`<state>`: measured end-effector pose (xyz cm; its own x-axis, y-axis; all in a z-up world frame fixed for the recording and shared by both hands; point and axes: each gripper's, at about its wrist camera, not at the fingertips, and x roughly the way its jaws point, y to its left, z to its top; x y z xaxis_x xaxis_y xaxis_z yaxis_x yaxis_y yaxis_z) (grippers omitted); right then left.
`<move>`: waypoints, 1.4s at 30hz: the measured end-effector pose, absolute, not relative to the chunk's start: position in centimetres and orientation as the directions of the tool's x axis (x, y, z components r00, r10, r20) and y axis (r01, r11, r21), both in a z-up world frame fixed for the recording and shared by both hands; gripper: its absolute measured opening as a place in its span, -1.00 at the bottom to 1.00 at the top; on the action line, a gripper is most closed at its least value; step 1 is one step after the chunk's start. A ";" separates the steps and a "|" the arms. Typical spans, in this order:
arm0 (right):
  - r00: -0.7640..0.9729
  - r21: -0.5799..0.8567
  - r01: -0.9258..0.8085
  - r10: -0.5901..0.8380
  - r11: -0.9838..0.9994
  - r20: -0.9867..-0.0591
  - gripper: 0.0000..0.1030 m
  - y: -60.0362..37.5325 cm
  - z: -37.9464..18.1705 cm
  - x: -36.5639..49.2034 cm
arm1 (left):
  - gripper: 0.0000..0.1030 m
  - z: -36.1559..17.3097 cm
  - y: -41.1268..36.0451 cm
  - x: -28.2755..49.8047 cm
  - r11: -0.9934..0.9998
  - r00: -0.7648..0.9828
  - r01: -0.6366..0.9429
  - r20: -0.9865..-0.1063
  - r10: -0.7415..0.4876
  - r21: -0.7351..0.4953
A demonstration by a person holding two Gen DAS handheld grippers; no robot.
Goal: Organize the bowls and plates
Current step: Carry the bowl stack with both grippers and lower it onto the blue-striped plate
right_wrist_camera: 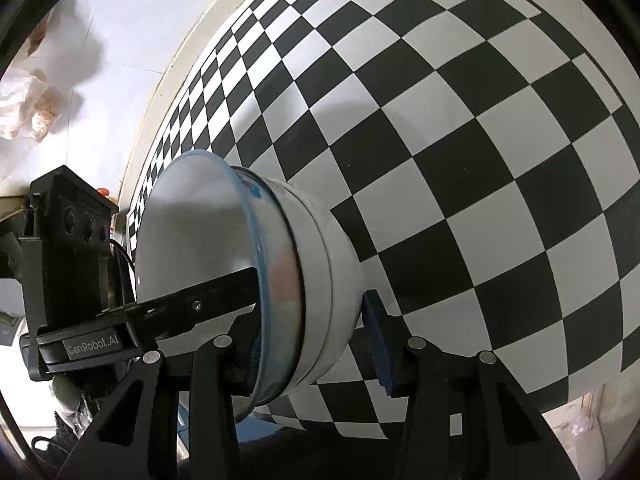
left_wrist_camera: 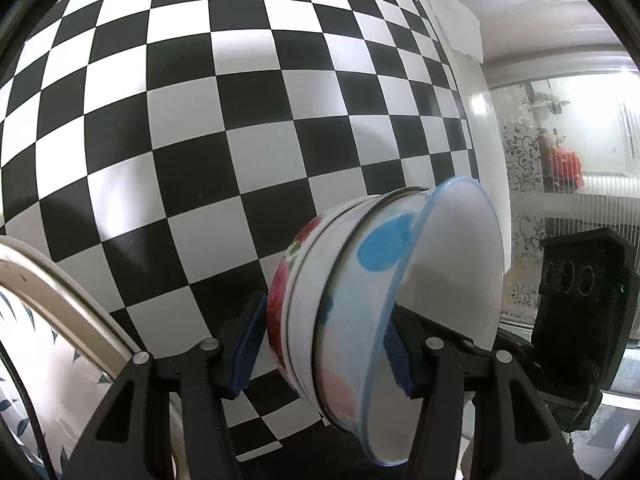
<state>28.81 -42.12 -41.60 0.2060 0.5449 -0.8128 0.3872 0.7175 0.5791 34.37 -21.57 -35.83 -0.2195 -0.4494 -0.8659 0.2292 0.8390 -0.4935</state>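
Both my grippers point steeply down over the black-and-white checkered tablecloth [left_wrist_camera: 224, 128]. My left gripper [left_wrist_camera: 320, 352] is clamped on a nested stack of 2 bowls held on edge, 1 blue pad on the base of the outer bowl, the other inside the inner bowl. Inner: the white bowl with blue and pink spots [left_wrist_camera: 404, 280], blue-rimmed. Outer: the floral bowl [left_wrist_camera: 286, 280], red flowers on white. My right gripper [right_wrist_camera: 316, 344] clamps the same stack from the opposite side, 1 finger inside the spotted bowl, 1 pad on the outer base. Stack is lifted off the cloth.

Surroundings: a curved metal tube [left_wrist_camera: 60, 284] at lower left in the left view, a clear plastic bag [right_wrist_camera: 28, 108] on the pale floor off the table edge in the right view.
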 end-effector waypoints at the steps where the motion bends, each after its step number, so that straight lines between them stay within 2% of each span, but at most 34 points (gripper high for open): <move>1: 0.205 0.578 0.382 0.544 0.721 -0.814 -0.10 -41.7 -41.4 29.0 | -0.01 -35.7 -21.6 34.3 0.839 -0.215 0.231 -0.867 -0.449 -0.492; 17: 0.238 0.594 0.252 0.546 0.764 -0.803 -0.11 -33.8 -36.1 34.3 | -0.01 -30.6 -17.5 34.7 0.846 -0.100 0.210 -0.872 -0.479 -0.489; 27: 0.207 0.602 0.123 0.573 0.789 -0.793 -0.11 -26.3 -33.7 37.4 | -0.01 -27.9 -11.1 34.6 0.865 0.019 0.130 -0.871 -0.490 -0.484; 35: 0.167 0.579 -0.030 0.575 0.815 -0.801 -0.12 -19.9 -33.3 37.4 | -0.01 -28.0 -6.3 33.5 0.877 0.102 0.052 -0.871 -0.480 -0.477; 42: 0.085 0.575 -0.101 0.583 0.812 -0.808 -0.15 -16.5 -35.2 36.4 | 0.00 -29.7 -2.0 32.0 0.884 0.103 -0.057 -0.884 -0.457 -0.464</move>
<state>36.36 -16.47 -35.22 0.0848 0.5831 -0.8080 -0.1008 0.8118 0.5752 31.97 -2.03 -29.74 0.1025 -0.4567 -0.8837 -0.0570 0.8842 -0.4636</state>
